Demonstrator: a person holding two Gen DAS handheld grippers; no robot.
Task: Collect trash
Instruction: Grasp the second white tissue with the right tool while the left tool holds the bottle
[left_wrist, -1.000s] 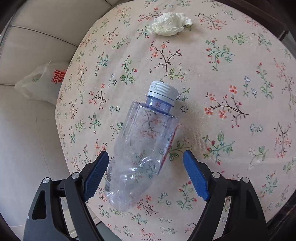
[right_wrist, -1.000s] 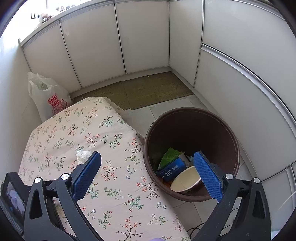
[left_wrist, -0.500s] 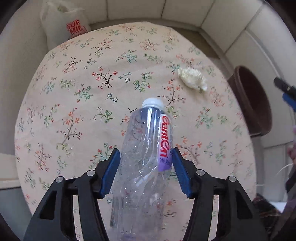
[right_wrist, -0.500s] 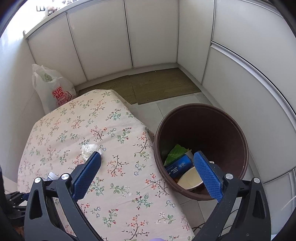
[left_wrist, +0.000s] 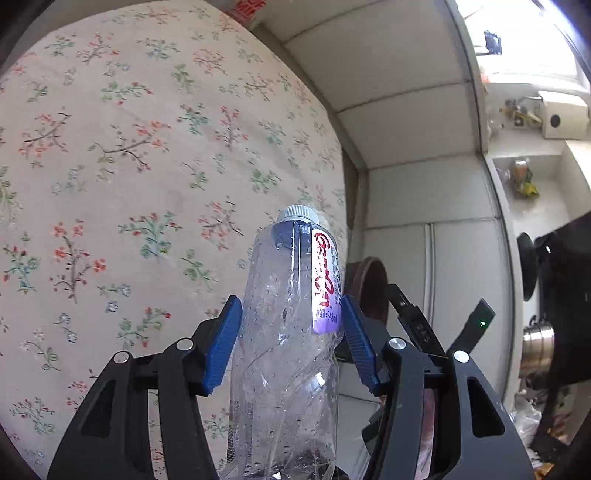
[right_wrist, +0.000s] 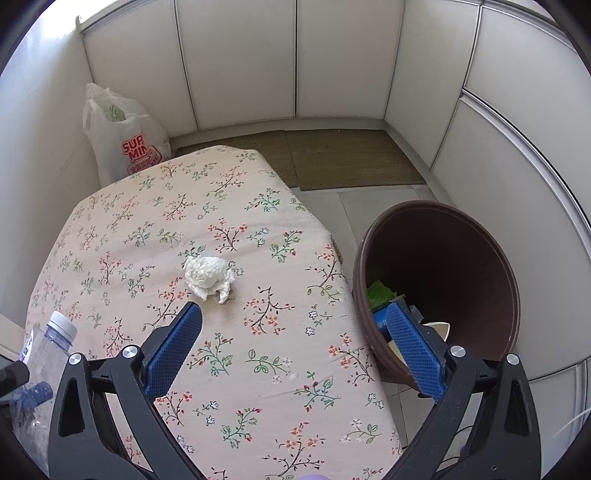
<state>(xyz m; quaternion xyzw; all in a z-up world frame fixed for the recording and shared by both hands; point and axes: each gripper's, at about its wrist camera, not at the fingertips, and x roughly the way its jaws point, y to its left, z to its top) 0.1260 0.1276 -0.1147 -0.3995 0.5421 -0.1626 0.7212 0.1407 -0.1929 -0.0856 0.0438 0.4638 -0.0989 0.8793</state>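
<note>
We judge the step in hand to be carrying: the left gripper (left_wrist: 291, 339) has its blue pads closed against both sides of the empty plastic bottle (left_wrist: 288, 332), which stands cap-up at lower centre of the left view, lifted clear of the floral tablecloth (left_wrist: 110, 147). The next move, in our judgement, calls for bringing the bottle over the brown bin (right_wrist: 443, 280) at right of the right view and releasing it there. The right gripper (right_wrist: 295, 347) holds nothing, its jaws wide apart, above the cloth below the crumpled tissue (right_wrist: 208, 275), which awaits collection at centre frame.
</note>
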